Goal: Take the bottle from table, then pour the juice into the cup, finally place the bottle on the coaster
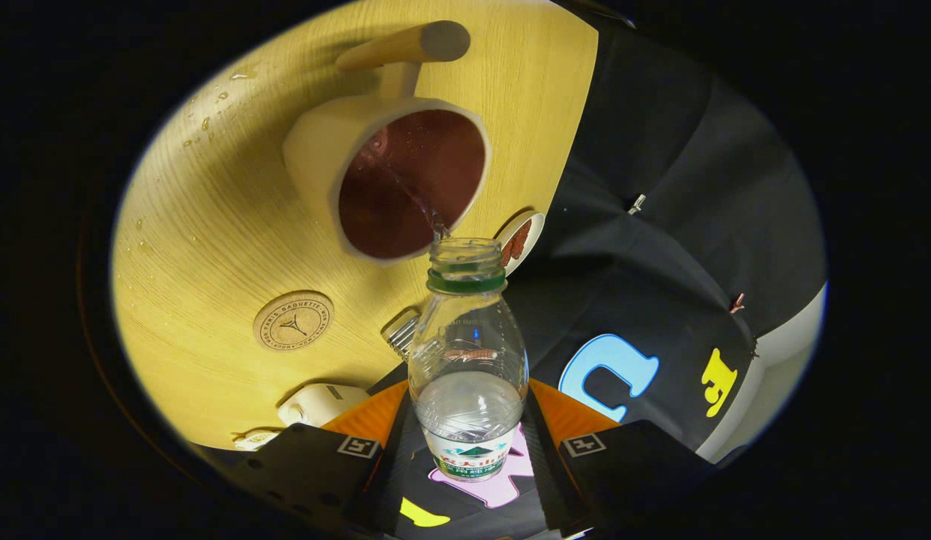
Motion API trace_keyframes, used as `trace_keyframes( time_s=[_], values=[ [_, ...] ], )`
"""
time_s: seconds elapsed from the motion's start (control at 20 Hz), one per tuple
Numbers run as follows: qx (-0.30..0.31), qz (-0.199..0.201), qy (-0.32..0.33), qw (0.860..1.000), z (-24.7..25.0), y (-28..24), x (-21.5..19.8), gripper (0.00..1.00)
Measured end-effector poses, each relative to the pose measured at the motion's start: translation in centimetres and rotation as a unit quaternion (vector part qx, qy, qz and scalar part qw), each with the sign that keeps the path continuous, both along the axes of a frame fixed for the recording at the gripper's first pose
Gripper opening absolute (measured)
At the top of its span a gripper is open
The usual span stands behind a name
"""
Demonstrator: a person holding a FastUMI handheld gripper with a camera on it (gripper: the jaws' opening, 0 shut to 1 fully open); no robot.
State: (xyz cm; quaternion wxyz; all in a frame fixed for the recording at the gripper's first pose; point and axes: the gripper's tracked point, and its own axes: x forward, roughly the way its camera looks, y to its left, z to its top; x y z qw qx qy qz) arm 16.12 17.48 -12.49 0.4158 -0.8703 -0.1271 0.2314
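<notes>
Gripper: my gripper [469, 442] was closed on the bottle, one finger pressing each side of its lower body, jaws narrow.
Bottle: the clear plastic bottle [467, 360] sat between the fingers, tilted forward with its open mouth toward the cup; I saw a green ring under the neck and some liquid left in the lower part.
Stream: a thin stream [416, 201] ran from the mouth into the cup.
Cup: the cream cup [315, 150] stood just beyond the bottle mouth, dark red inside, with a straight handle on its far side.
Coaster: the round coaster [293, 320] lay on the table beside the cup, apart from it and bare.
Table: the yellow wooden table [210, 225] had water drops on it beyond the coaster.
</notes>
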Motion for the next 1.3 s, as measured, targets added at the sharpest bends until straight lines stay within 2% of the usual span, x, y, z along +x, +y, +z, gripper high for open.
trace_keyframes(
  time_s=[0.3,0.75,1.3],
  values=[
    [-0.032,0.027,-0.015,0.999,0.3,0.0,0.6,0.73],
    [-0.050,0.041,-0.027,0.998,0.6,0.2,0.5,0.73],
    [-0.042,0.030,-0.027,0.998,0.6,-0.3,0.3,0.73]
  ],
)
